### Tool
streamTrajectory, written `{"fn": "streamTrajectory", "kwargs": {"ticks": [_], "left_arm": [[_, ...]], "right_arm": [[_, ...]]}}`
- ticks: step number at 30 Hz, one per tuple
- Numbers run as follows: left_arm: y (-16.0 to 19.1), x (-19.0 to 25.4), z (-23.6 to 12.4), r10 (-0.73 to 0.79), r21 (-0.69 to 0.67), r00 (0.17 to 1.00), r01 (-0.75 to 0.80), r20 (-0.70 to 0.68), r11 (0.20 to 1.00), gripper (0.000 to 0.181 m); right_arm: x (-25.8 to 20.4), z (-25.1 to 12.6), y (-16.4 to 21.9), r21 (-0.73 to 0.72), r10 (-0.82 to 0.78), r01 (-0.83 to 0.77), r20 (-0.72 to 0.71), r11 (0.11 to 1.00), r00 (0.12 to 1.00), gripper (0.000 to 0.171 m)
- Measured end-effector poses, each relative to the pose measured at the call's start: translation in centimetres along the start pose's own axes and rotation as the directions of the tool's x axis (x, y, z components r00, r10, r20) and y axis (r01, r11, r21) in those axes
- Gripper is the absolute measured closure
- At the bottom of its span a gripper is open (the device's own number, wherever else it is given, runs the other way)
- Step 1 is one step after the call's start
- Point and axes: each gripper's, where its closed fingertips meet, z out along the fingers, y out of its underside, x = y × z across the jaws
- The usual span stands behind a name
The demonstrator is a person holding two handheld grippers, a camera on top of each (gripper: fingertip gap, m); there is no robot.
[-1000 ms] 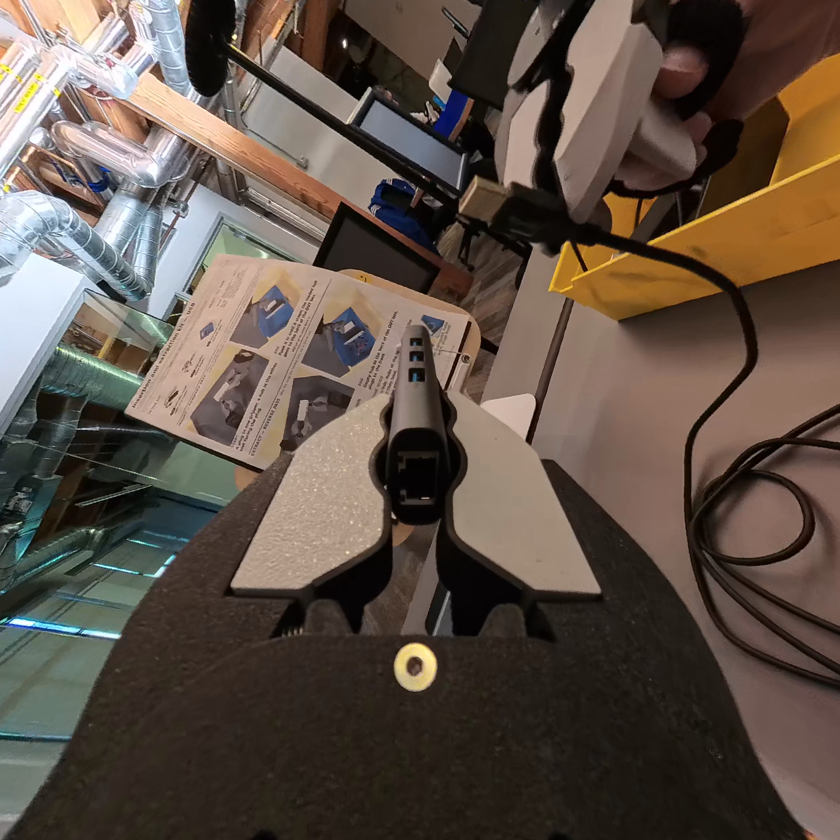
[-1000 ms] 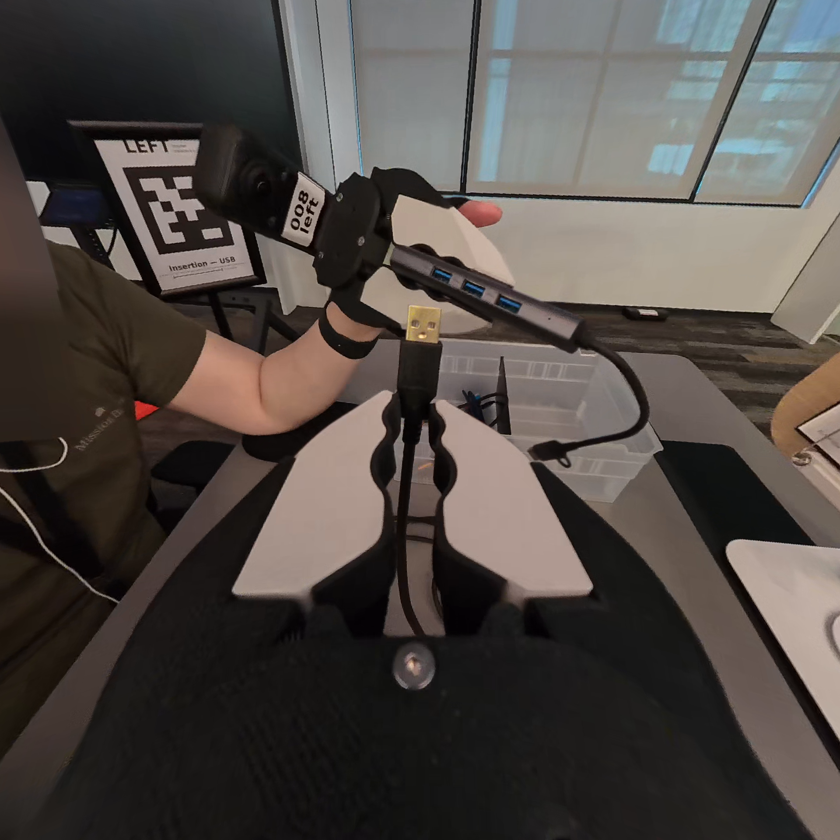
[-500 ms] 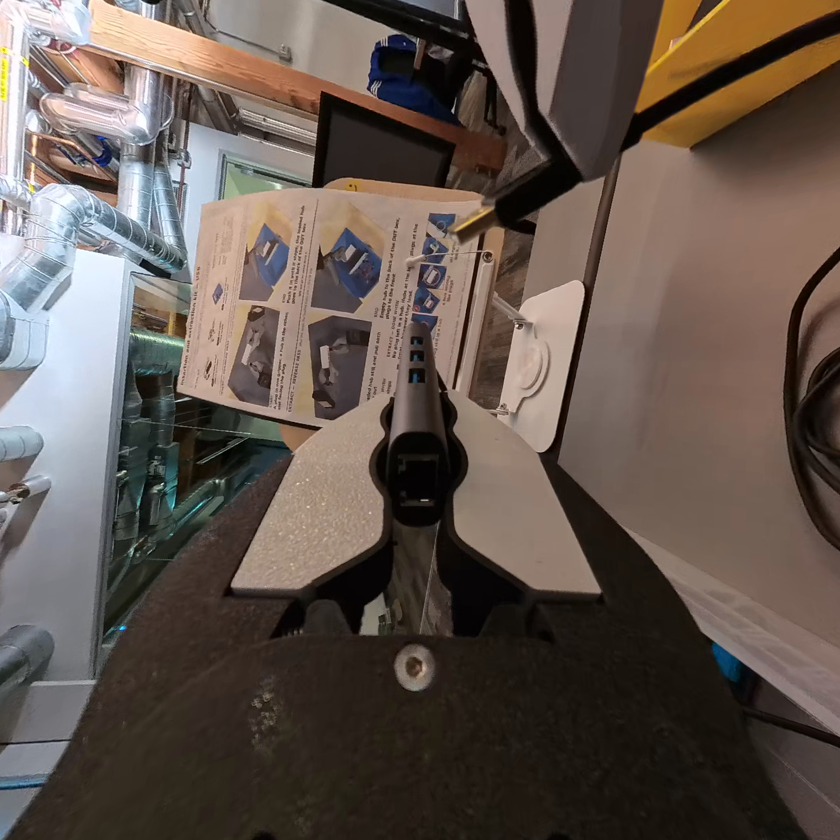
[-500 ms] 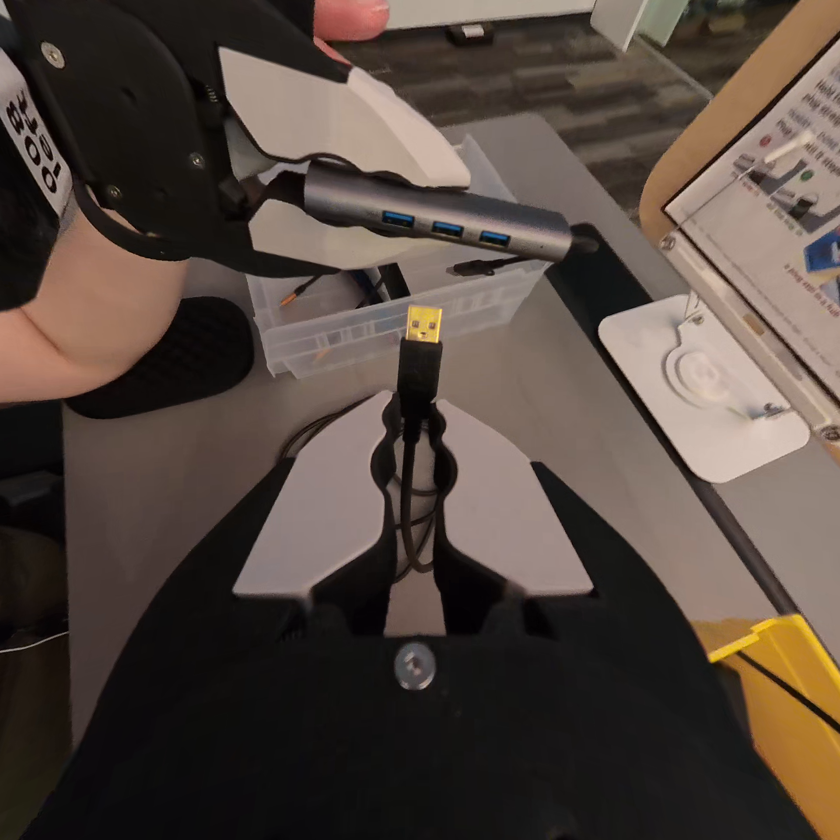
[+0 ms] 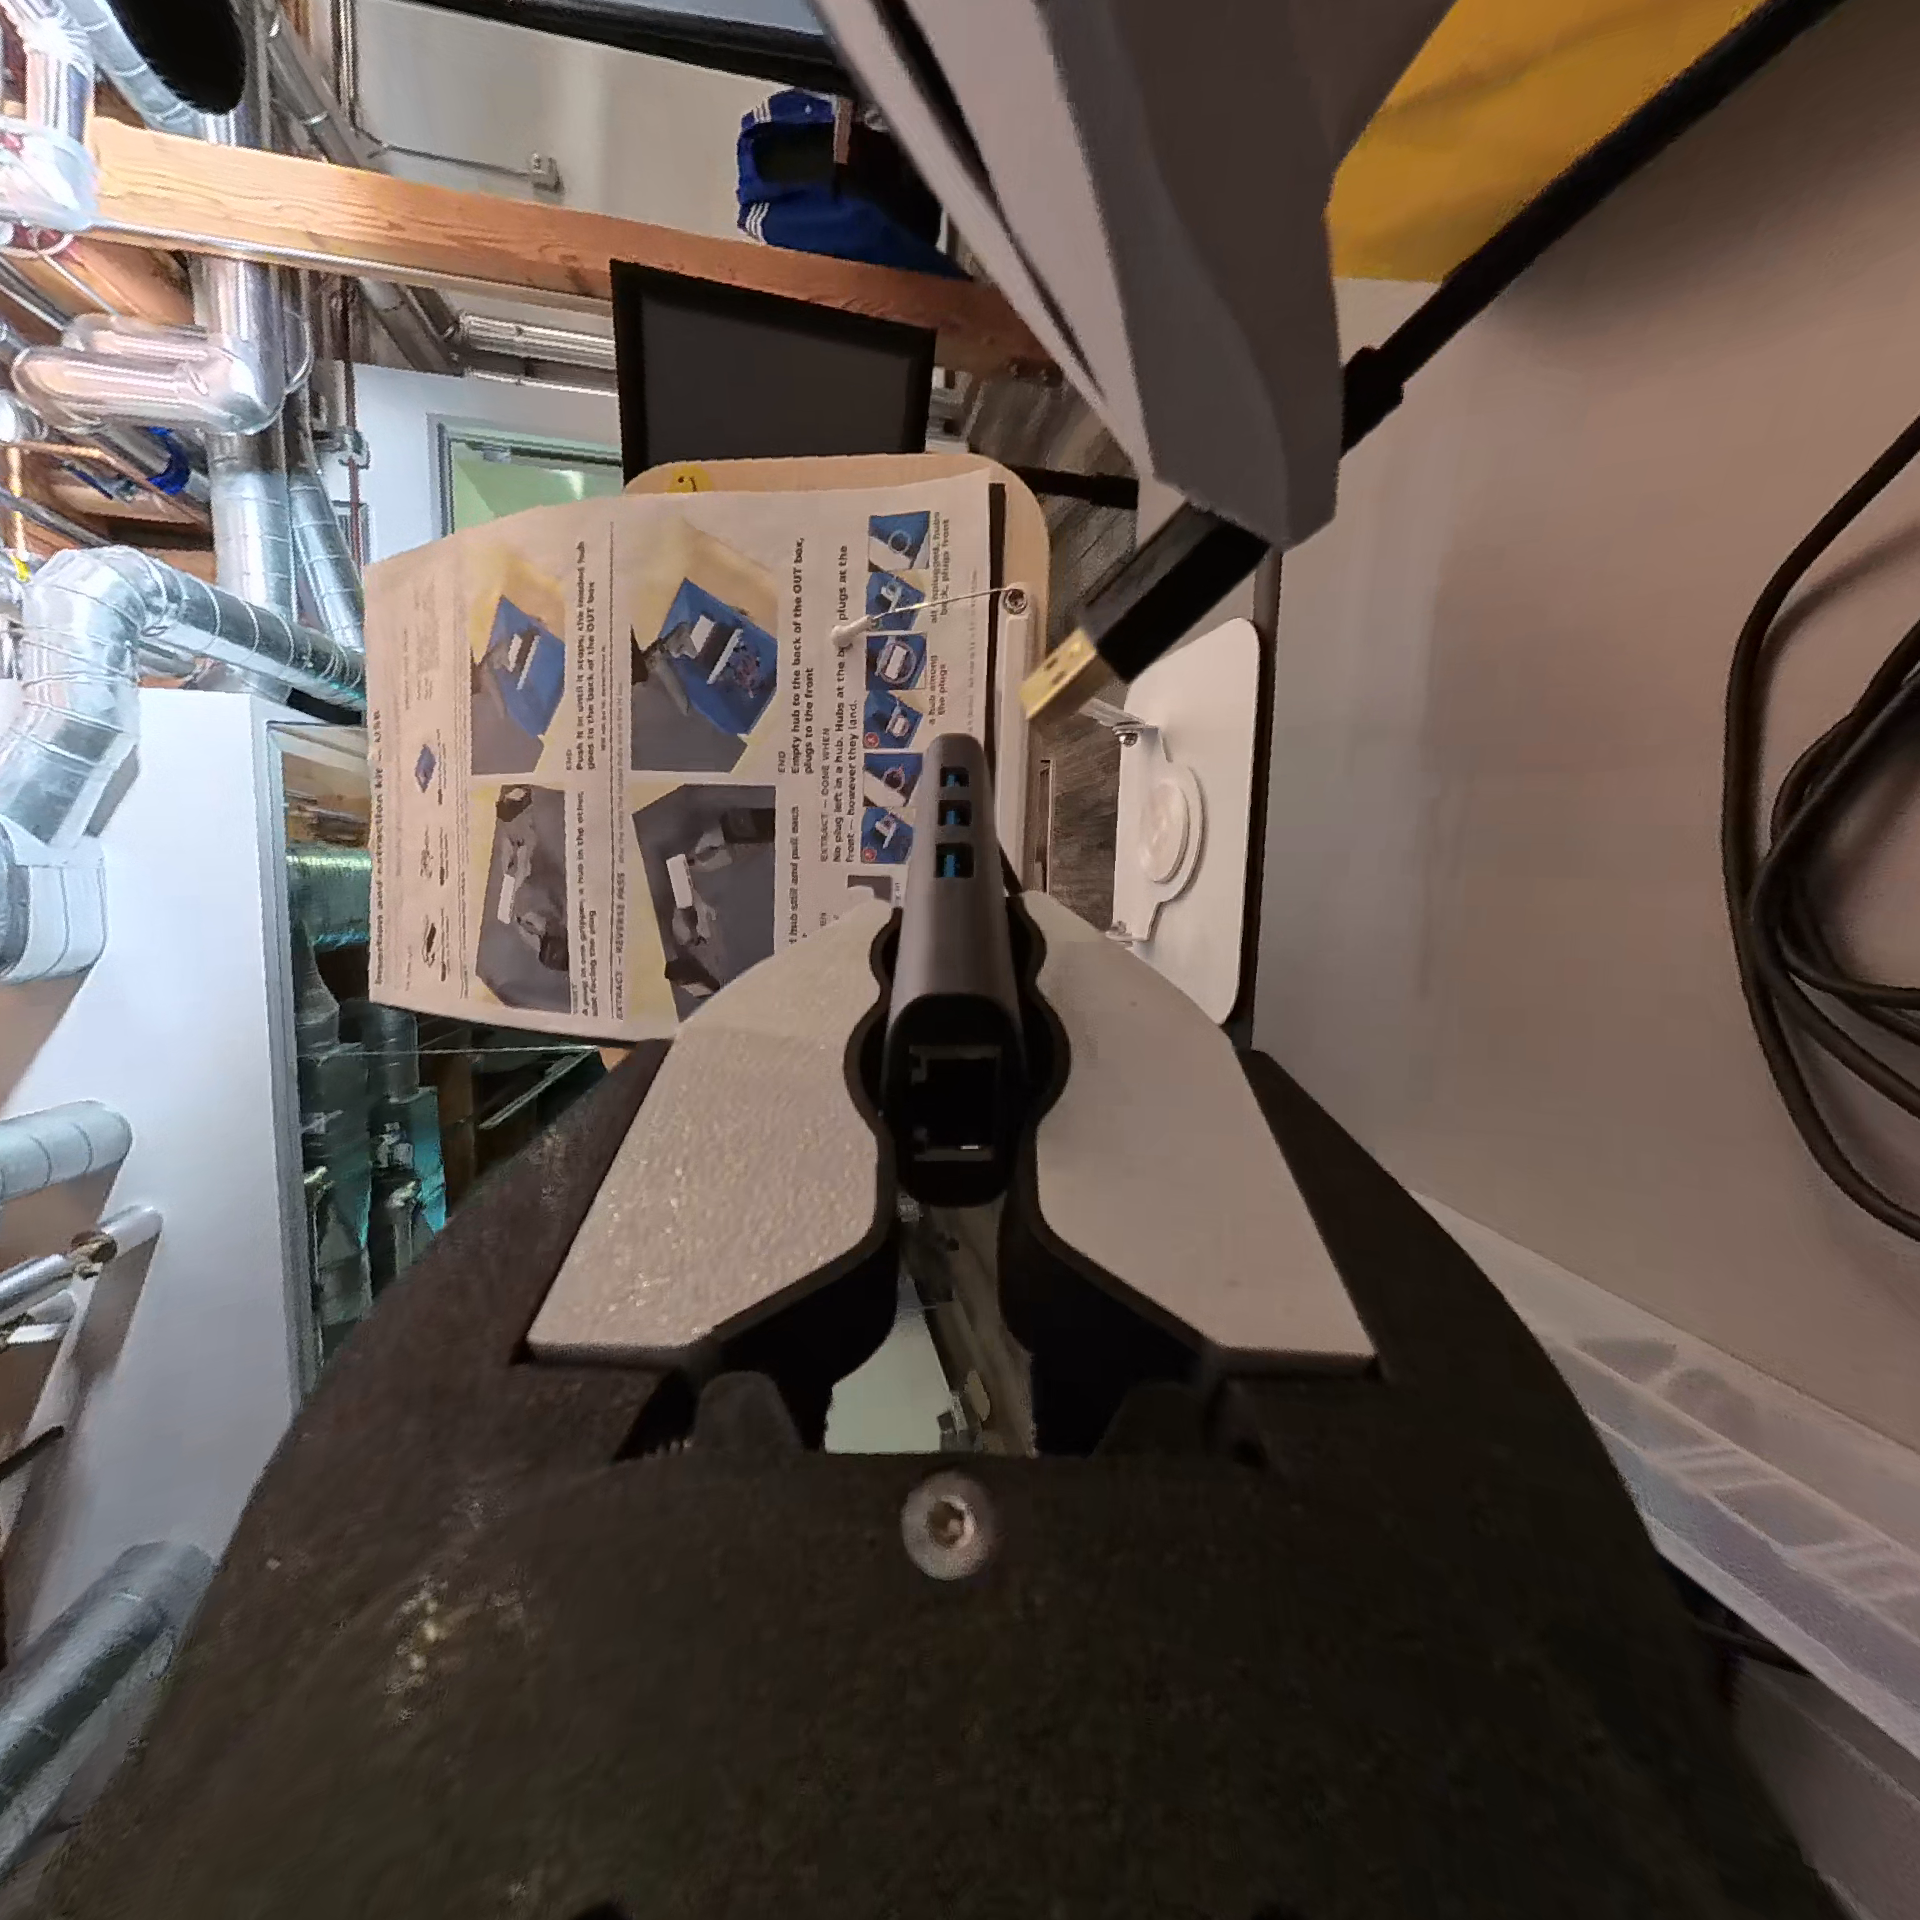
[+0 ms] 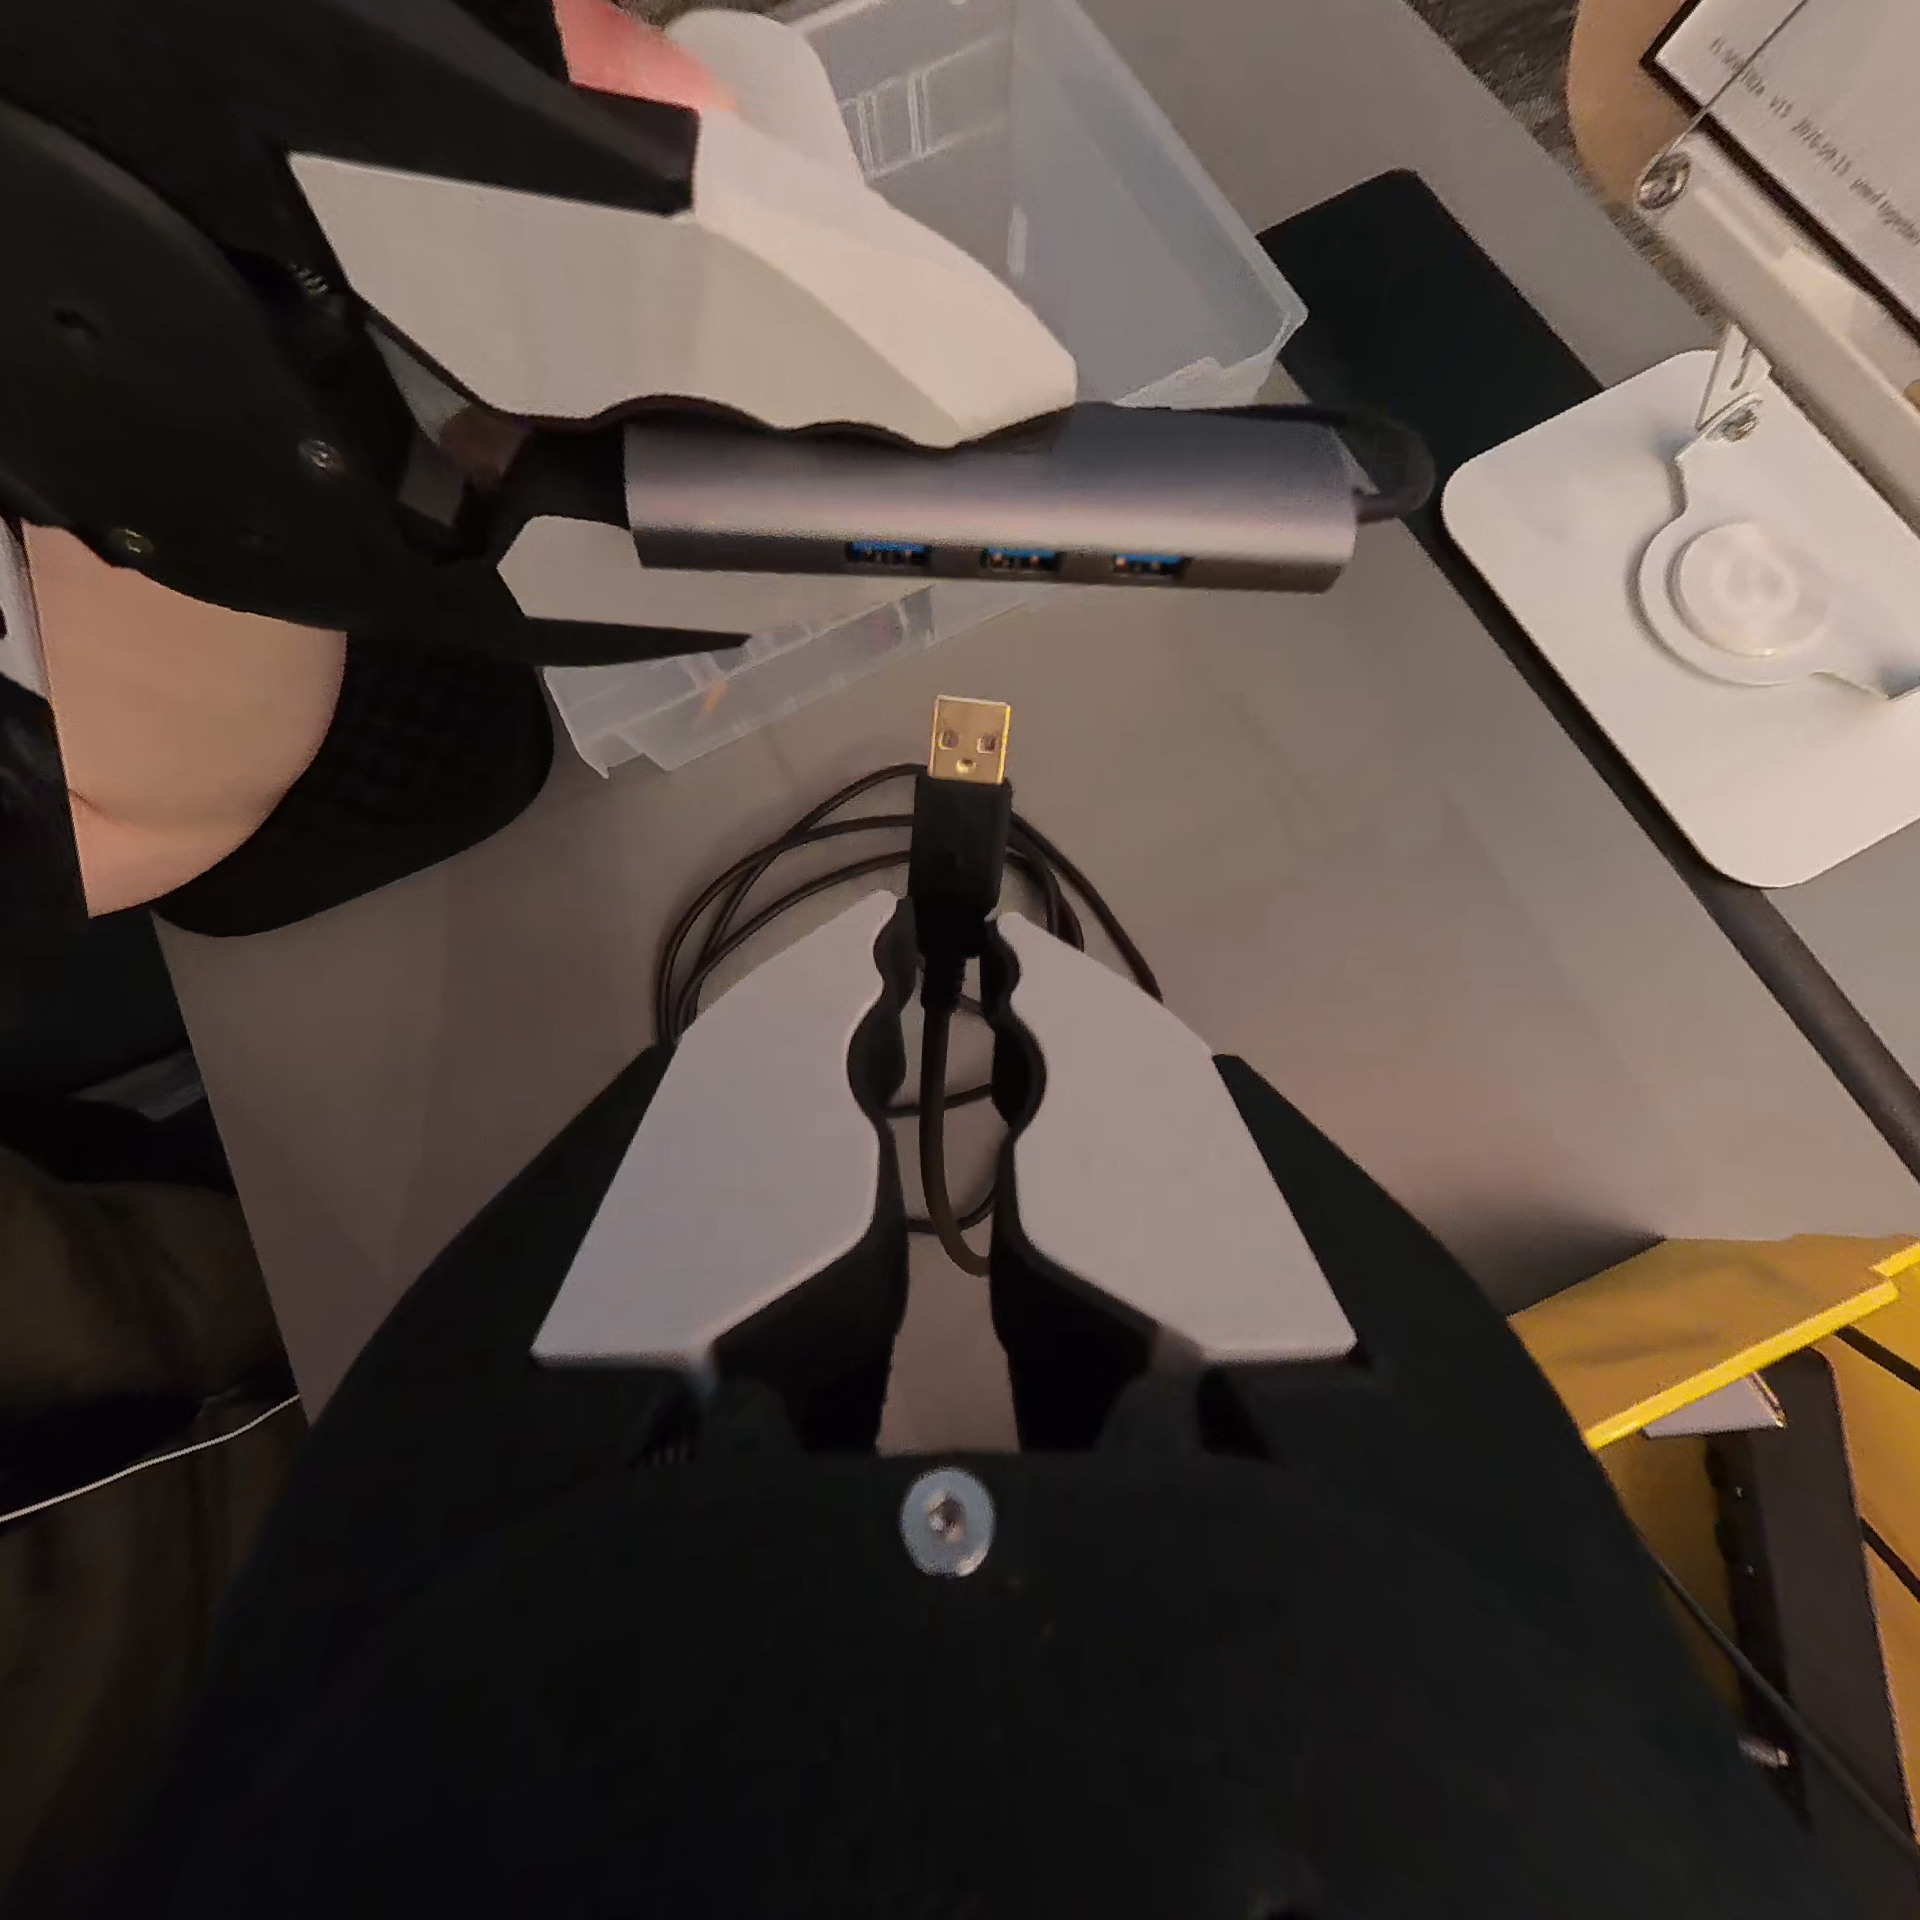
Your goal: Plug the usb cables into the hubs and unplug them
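Note:
My left gripper [image 5: 951,925] is shut on a grey USB hub [image 5: 948,997] with three blue ports [image 5: 954,821] on its side. In the right wrist view the hub [image 6: 987,509] lies level in the air, ports facing me. My right gripper [image 6: 951,920] is shut on a black USB cable plug [image 6: 956,842]; its gold tip [image 6: 969,740] points at the middle port, a short gap below it. In the left wrist view the plug [image 5: 1132,623] hangs just right of the hub's far end, not touching. The cable's coil [image 6: 831,862] lies on the grey table.
A clear plastic bin [image 6: 1049,260] stands behind the hub. A white stand base [image 6: 1704,613] and an instruction sheet on a board [image 5: 675,758] are at the table's edge. A yellow bin [image 6: 1714,1340] sits at the right. A person's arm [image 6: 177,758] holds the left gripper. Tip to tip, the grippers are about 8 cm apart.
The right gripper has come closer to the hub, so the plug's tip now sits near the ports. The hub has turned more level. Both grippers have kept their hold.

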Motion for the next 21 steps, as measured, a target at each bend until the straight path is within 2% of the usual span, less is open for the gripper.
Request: {"fn": "streamTrajectory", "kwargs": {"ticks": [21], "left_arm": [[-1.2,2.6,1.2,0.144,0.025,0.989,-0.143,-0.041,0.989,0.165]], "right_arm": [[-0.8,0.7,1.4,-0.074,0.039,-0.031,0.103,0.997,0.994,0.159]]}}
